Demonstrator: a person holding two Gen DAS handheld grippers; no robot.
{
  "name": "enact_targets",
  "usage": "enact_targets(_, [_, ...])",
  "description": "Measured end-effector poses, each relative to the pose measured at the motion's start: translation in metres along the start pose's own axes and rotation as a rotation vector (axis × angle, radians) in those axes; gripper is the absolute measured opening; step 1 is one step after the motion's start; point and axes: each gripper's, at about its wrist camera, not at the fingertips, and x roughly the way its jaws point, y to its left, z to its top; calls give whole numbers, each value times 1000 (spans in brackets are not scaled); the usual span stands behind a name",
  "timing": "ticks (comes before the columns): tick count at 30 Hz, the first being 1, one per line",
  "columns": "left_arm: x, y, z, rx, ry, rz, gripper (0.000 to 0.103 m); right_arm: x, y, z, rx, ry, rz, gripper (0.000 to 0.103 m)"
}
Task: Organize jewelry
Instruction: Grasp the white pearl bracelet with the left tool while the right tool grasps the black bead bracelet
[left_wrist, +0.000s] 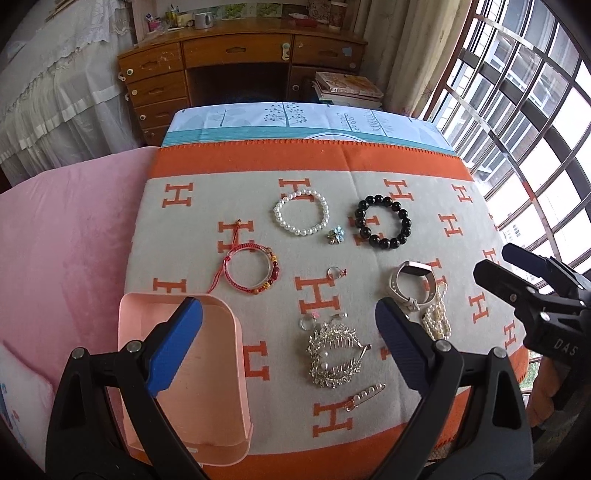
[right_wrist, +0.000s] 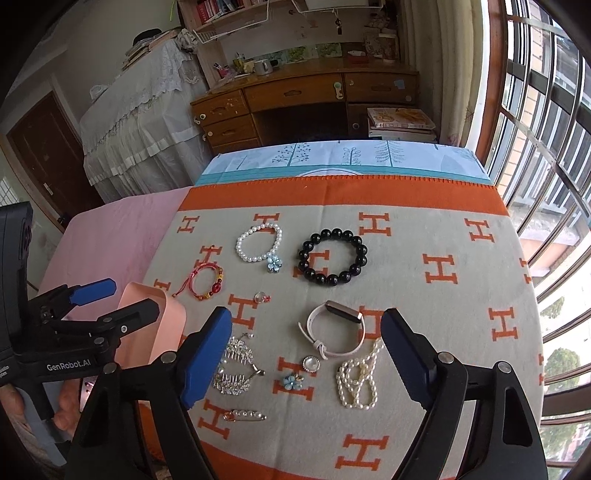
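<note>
Jewelry lies spread on a grey and orange blanket (left_wrist: 369, 162). A white pearl bracelet (left_wrist: 301, 232), a black bead bracelet (left_wrist: 384, 243) and a red string bracelet (left_wrist: 273, 269) lie further back. Nearer are a white watch (right_wrist: 341, 310), a pearl necklace (right_wrist: 356, 380), silver hair combs (left_wrist: 332, 354) and a pearl pin (right_wrist: 245, 416). An empty pink box (left_wrist: 207, 387) stands at the blanket's near left corner. My left gripper (left_wrist: 288, 310) hovers open, its left finger over the box. My right gripper (right_wrist: 306, 315) hovers open above the watch, holding nothing.
Small pieces lie among the rest: a blue flower brooch (right_wrist: 291, 382), a round brooch (right_wrist: 309, 362) and a ring (left_wrist: 334, 272). A pink cover (left_wrist: 66, 240) lies left of the blanket. A wooden desk (left_wrist: 240, 55) stands behind, and a barred window (left_wrist: 517, 110) is at the right.
</note>
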Motion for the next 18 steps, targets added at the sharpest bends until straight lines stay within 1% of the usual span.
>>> enact_targets(4, [22,9,31,-6,11,29,92,37,-22,29,70,85,7,71])
enact_targets(6, [38,16,47,-28,20,25,91,57,-35,41,108,116,6,69])
enact_targets(8, [57,21,62,-36,43,22,90,76,-43,50,117,134,-16,68])
enact_targets(10, [78,23,74,-31,68,23,90,94,-51,57,129,155,-25,64])
enact_targets(14, [126,20,89,-13,149,42,89,131,-63,68,161,203,-24,58])
enact_targets(17, [155,17,93,-5,161,101,88,152,-65,71,156,226,-34,53])
enact_targets(18, [163,17,95,-7,165,113,85,158,-66,72,152,233,-37,52])
